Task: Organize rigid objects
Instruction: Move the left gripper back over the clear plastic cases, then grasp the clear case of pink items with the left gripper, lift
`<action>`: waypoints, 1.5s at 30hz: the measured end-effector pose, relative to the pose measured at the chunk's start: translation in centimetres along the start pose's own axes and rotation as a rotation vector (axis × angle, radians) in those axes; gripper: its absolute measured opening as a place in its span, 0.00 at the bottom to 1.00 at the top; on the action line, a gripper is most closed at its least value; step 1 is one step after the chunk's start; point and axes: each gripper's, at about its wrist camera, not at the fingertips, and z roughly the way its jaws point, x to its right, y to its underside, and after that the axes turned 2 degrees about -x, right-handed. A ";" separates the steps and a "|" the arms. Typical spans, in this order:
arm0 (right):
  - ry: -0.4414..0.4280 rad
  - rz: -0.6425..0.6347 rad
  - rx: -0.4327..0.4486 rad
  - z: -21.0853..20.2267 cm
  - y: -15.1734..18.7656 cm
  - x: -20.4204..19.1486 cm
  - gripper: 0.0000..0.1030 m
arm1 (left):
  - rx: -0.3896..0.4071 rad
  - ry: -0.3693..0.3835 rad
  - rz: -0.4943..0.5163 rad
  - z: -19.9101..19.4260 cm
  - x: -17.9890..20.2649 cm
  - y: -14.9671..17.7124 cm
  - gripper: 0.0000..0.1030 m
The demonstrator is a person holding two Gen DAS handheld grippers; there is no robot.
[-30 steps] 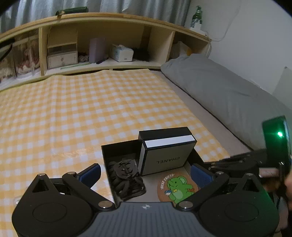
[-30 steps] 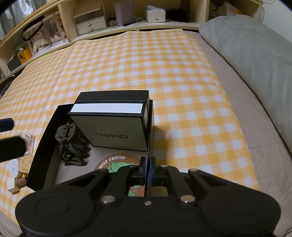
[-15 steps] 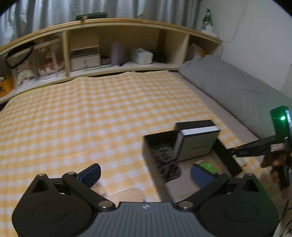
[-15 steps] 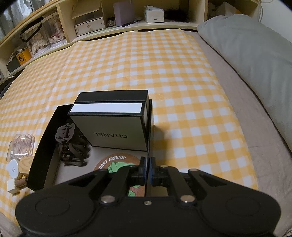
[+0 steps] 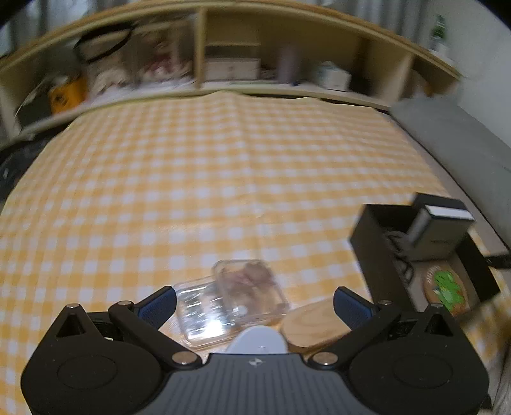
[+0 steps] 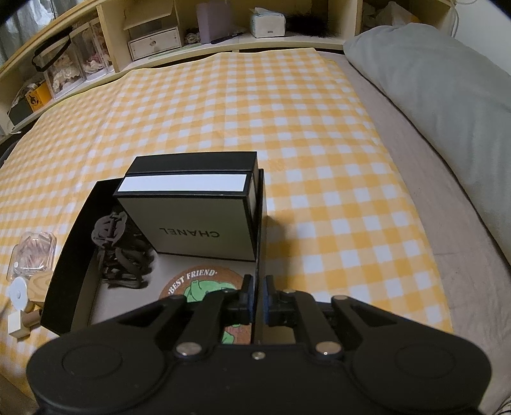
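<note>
Tongs first: left gripper [image 5: 254, 301] at the bottom of the left wrist view, jaws spread wide, nothing clamped. Clear plastic case [image 5: 249, 292] lies between the blue pads, lower centre of frame, on the yellow checked cloth [image 5: 204, 178]; contact with the pads not visible. It is glossy, transparent, rounded-corner rectangular, with pinkish-brown contents too blurred to identify. Its long axis runs diagonally, from lower left up toward upper right. A round wooden disc [image 5: 311, 324] sits just right of it, touching or overlapping its edge, and a white rounded piece [image 5: 258, 340] is just below, partly hidden by the gripper body.

Right gripper [image 6: 258, 295] at bottom centre of the right wrist view, jaws pinched nearly together on the thin right wall of the black tray [image 6: 68, 255]. Tray is a matte, shallow, rectangular open box. Inside, near: round cork coaster [image 6: 194, 284] with a green cartoon print. Left of centre: dark tangled hair clips [image 6: 119, 252]. Far end: cream Chanel box [image 6: 194, 220], rigid card with black edging, standing on edge, long axis across the frame.

Beyond, upper frame: wooden shelf unit [image 6: 153, 28]; grey pillow [image 6: 447, 89] at upper right.
</note>
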 end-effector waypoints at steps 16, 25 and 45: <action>0.008 -0.020 -0.007 0.2 0.0 -0.2 0.04 | -0.078 -0.002 -0.297 6.9 -0.9 -0.2 0.71; 0.012 -0.031 -0.009 0.2 0.1 -0.4 0.04 | -0.084 -0.012 -0.270 7.6 -1.0 -0.1 0.28; 0.016 -0.046 -0.014 0.2 0.1 -0.4 0.04 | 0.089 0.010 -0.154 9.4 0.9 -2.4 0.20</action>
